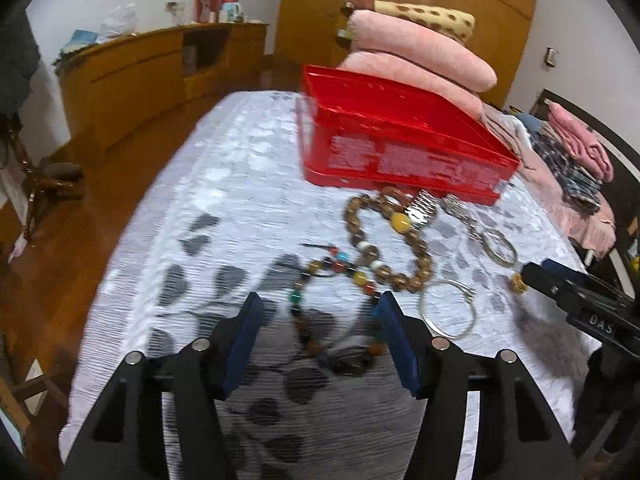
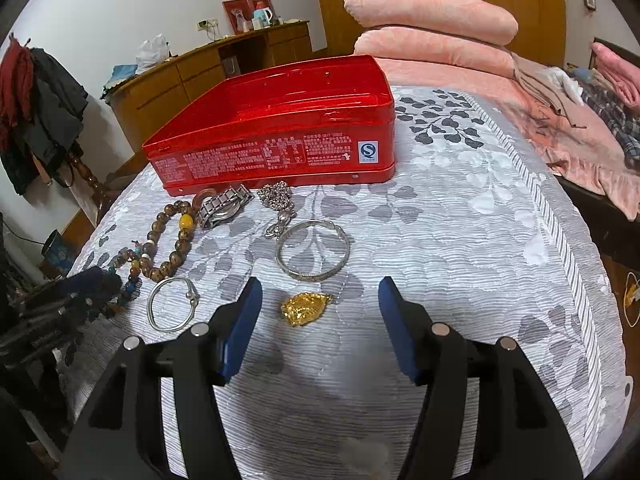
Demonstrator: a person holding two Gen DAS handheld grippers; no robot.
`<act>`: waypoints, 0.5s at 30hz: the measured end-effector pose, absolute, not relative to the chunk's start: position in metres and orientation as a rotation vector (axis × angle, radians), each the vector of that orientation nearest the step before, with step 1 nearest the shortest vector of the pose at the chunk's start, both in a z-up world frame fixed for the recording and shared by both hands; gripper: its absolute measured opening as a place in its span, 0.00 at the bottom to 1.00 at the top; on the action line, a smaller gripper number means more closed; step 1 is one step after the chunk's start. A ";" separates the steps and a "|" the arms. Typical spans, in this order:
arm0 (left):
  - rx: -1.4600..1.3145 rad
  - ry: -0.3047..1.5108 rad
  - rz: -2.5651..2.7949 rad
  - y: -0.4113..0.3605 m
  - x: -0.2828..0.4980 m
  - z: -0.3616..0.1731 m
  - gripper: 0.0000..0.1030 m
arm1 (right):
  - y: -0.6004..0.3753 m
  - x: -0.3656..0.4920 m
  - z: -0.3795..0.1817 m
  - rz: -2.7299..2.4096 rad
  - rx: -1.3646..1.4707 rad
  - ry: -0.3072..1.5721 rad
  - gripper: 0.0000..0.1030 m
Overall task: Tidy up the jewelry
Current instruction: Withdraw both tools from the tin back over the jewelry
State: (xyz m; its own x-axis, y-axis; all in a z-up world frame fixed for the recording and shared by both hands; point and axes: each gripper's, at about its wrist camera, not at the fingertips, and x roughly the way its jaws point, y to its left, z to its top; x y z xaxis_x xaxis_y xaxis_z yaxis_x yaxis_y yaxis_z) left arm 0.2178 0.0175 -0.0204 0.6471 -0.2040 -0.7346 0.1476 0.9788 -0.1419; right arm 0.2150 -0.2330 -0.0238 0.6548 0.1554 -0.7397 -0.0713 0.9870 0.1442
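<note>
Your left gripper (image 1: 318,300) stands partly open and grips nothing; the coloured bead string (image 1: 320,300) lies on the quilt (image 1: 224,208) between its pads, with no contact visible. Your right gripper (image 2: 320,286) is likewise partly open and empty; the gold pendant (image 2: 305,308) lies between its fingers, nearer the left pad, untouched. The red tin (image 2: 276,136) sits beyond both, open, past the bangles and brown beads.

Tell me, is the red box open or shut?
Open. The red box on the bed has no lid on top, and you can see its inside walls. What's inside, I cannot tell.
</note>
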 end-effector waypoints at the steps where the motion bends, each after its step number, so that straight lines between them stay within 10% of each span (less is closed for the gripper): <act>1: -0.069 0.846 -0.188 0.020 0.219 -0.021 0.58 | -0.233 0.215 -0.024 0.129 0.104 0.849 0.57; 11: -0.051 0.852 -0.174 0.016 0.224 -0.028 0.09 | -0.228 0.215 -0.023 0.129 0.100 0.844 0.58; 15: -0.076 0.841 -0.175 0.017 0.225 -0.029 0.08 | -0.216 0.213 -0.020 0.166 0.089 0.837 0.58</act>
State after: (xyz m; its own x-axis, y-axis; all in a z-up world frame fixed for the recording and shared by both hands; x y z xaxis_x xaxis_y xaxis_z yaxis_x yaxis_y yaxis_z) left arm 0.2251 0.0168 -0.0288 0.6533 -0.1844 -0.7343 0.1246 0.9829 -0.1359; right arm 0.2131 -0.2163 -0.0203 0.6579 0.1816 -0.7309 -0.1116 0.9833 0.1438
